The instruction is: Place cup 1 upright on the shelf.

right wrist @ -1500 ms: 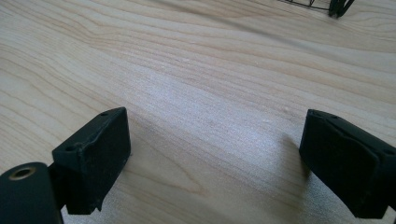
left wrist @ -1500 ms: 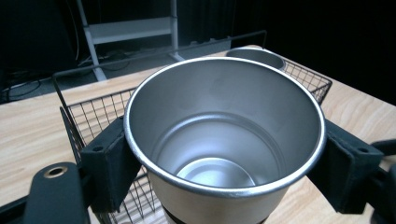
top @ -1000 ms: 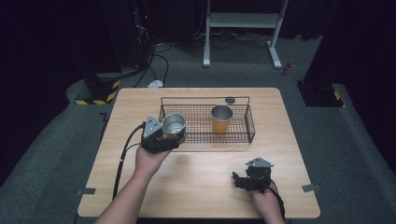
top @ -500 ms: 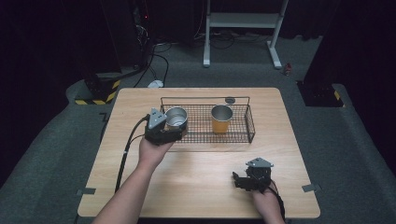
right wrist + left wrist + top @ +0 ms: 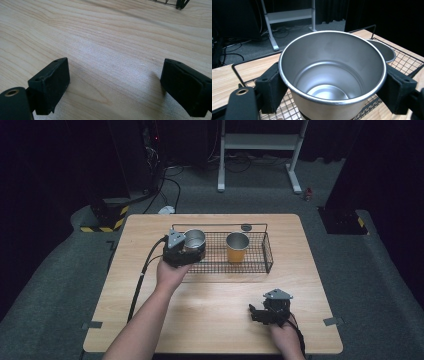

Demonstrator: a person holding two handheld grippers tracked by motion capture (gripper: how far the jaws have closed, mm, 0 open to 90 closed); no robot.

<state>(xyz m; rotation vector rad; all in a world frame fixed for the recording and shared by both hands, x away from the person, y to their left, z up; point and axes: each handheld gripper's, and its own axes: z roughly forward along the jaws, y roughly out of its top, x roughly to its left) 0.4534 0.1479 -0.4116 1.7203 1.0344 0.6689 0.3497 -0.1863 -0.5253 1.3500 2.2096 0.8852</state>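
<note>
Two black pads of the left gripper (image 5: 332, 85) clamp the steel cup (image 5: 332, 77) by its sides, over the wire basket's (image 5: 267, 255) left end; the cup's base is cut off. The right gripper (image 5: 120, 85) gapes empty.

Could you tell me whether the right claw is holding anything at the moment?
No, the right claw stands open over the bare wooden table, with nothing between its jaws.

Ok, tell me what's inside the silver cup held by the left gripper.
Nothing: the silver cup shows only its bare, shiny bottom. Its wall covers whatever lies beneath it in the wire basket.
</note>
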